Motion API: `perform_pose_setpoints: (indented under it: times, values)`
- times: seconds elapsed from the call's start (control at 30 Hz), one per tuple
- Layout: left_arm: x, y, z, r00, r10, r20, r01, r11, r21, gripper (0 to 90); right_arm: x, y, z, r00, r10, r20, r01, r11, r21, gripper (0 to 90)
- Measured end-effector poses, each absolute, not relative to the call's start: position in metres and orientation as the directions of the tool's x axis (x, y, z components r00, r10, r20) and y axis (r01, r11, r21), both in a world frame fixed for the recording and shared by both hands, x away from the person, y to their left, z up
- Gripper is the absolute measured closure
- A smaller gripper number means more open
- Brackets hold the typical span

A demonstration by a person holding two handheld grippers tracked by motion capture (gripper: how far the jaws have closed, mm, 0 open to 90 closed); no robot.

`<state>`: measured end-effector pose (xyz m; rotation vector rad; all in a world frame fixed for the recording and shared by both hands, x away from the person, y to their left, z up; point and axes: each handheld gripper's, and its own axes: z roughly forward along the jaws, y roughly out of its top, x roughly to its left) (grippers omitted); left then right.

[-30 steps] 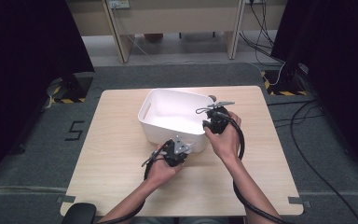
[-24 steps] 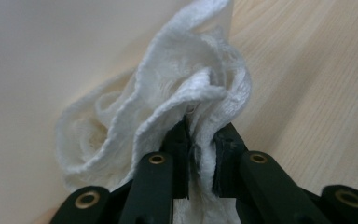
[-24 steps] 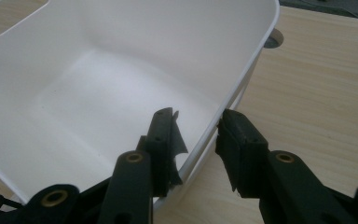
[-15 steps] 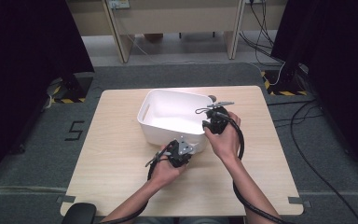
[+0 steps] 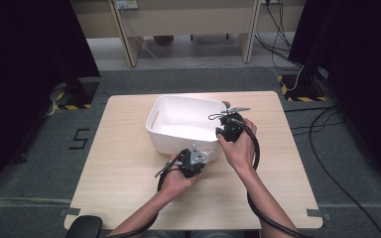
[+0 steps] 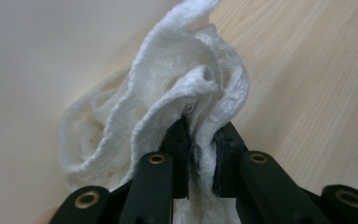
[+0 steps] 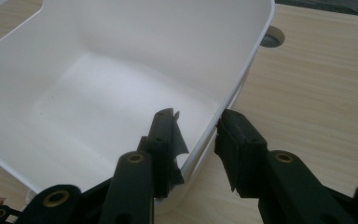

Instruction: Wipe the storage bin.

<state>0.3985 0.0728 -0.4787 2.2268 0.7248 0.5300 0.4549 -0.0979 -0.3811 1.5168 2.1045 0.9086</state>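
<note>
A crumpled white cloth point(image 6: 168, 102), soft and loosely woven, sits pinched in the left gripper point(image 5: 192, 159) at lower centre of the high view, against the smooth white plastic bin point(image 5: 178, 121). The right gripper point(image 7: 196, 135) straddles the bin's thin right wall, jaws apart and not pressing it. A pale wooden table point(image 5: 124, 163) lies beneath.

We held the left gripper point(image 5: 194, 159) low with its jaws clamped together. Our right gripper point(image 5: 228, 130) sat farther forward, jaws parted.

Right hand-held gripper point(image 7: 198, 140) jaws straddle white bin point(image 7: 121, 70) wall, on wooden table point(image 7: 317, 84).
</note>
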Motion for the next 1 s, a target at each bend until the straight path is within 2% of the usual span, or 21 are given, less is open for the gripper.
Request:
perform_pose_setpoints:
  times: [0.63, 1.0]
  values:
    - [0.399, 0.065, -0.475, 0.768, 0.621, 0.159, 0.328, -0.594, 0.734, 79.0, 0.453, -0.097, -0.38, -0.326, 0.943, 0.07, 0.689, 0.186, 0.701, 69.5]
    - [0.396, 0.067, -0.461, 0.759, 0.633, 0.154, 0.309, -0.557, 0.771, 79.1, 0.452, -0.097, -0.38, -0.326, 0.943, 0.071, 0.69, 0.186, 0.7, 69.8]
